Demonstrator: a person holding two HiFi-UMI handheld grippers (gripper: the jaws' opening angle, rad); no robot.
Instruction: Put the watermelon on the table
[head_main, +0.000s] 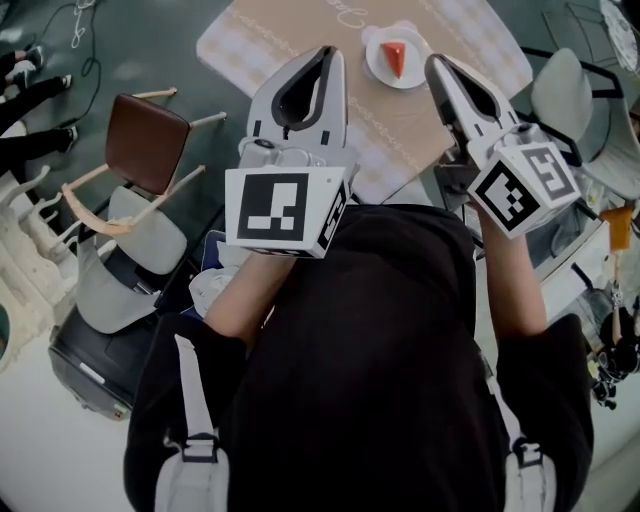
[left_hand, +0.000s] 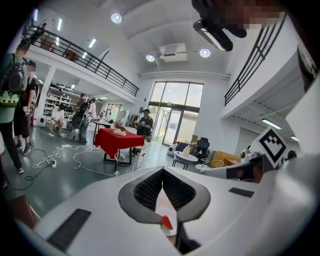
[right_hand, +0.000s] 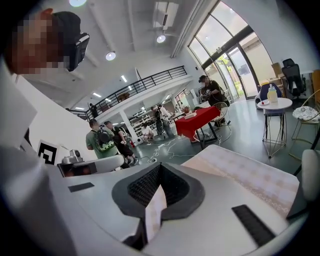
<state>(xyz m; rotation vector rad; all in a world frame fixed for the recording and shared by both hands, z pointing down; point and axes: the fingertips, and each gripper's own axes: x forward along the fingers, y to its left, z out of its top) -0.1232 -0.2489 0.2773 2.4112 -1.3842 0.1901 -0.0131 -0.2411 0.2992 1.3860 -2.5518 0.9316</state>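
The left gripper (head_main: 326, 52) and right gripper (head_main: 434, 62) were held forward on outstretched forearms, jaws clenched on nothing, flanking the watermelon slice (head_main: 396, 58) observed on a white plate (head_main: 377, 62) on the table (head_main: 290, 30).

No legible text, numbers or brand names anywhere. Only markings are the black-and-white square code patterns on the left cube (head_main: 285, 207) behind the left claw (head_main: 326, 52) and on the right cube (head_main: 525, 185) behind the right claw (head_main: 436, 62); they carry no lettering. There's a faint cursive line on the cloth (head_main: 262, 42) at its far edge, too small to read.
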